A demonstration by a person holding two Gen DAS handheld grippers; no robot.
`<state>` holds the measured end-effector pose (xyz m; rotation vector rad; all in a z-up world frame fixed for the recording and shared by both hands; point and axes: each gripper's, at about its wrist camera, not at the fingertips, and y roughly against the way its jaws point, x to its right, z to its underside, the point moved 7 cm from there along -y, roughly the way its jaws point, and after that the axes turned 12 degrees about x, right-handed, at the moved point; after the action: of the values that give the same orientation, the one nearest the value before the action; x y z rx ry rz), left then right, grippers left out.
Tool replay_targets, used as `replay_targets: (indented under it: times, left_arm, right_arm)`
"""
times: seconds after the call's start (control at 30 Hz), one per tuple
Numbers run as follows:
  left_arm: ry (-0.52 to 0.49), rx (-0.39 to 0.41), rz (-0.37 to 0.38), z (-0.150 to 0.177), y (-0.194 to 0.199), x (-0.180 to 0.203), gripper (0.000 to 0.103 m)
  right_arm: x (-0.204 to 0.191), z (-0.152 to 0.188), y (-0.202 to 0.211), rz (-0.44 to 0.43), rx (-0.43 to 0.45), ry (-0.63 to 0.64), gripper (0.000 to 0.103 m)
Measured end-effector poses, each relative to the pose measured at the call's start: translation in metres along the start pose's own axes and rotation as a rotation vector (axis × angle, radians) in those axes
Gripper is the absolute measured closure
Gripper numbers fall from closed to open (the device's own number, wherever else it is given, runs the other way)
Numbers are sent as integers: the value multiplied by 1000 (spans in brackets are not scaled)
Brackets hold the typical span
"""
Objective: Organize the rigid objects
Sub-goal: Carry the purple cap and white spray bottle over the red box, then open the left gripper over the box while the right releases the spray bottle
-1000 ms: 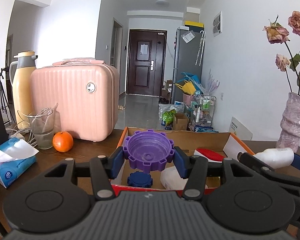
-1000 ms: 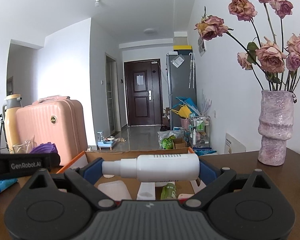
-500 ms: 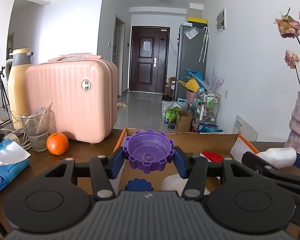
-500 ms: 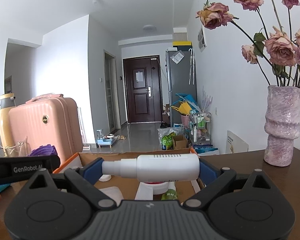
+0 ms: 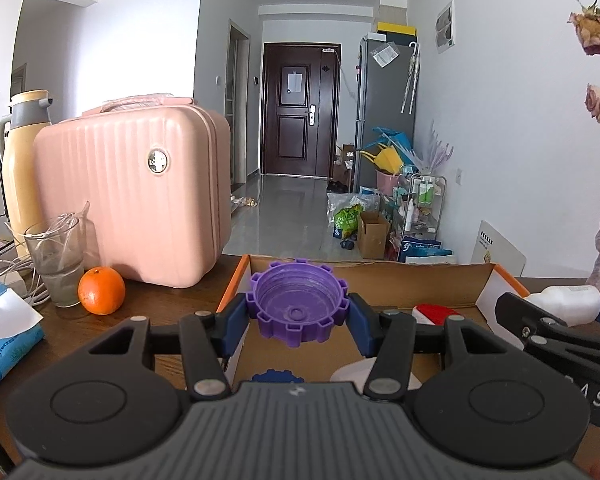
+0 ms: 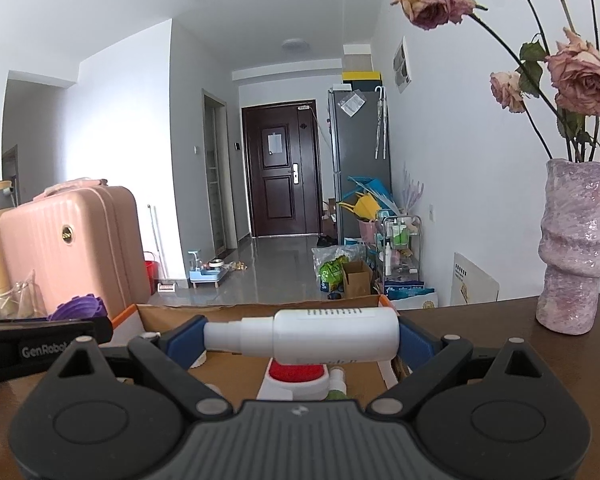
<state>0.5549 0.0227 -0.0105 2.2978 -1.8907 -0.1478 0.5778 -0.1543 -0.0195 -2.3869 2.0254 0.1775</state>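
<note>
Both loads hang above the cardboard box (image 5: 440, 280), the left gripper (image 5: 299, 318) pinching the purple cap (image 5: 299, 306) and the right gripper (image 6: 300, 338) clamping the white bottle (image 6: 320, 334) endwise; next each likely needs lowering into free space and releasing

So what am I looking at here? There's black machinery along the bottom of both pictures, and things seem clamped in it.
Those are two hand-held grippers, one in each of a person's hands, each carrying a wide-angle camera that looks along its fingers. One picture comes from the left gripper, which is shut on a purple toothed cap. The other comes from the right gripper, shut on a white spray bottle lying sideways. Both hang over an open cardboard box on a dark wooden table. Also on the table: a pink suitcase, an orange, a glass, tissues and a vase of dried roses.
</note>
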Motion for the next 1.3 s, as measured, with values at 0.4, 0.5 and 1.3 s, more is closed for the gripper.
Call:
replay_targets:
  times: [0.4,0.5,1.3]
  left_arm:
    - [-17,-21,-8,2,-27,1,49]
    - [-24,-24,-12,3,-32,2,49]
    - [-7,-18,-84,3,-46,-16,0]
  right_arm:
    - [-1,5,-26,10,-44,25,6]
    - [-1,5,-32,8,-50,32,6]
    - [6,12,-45,20,-110,16,0]
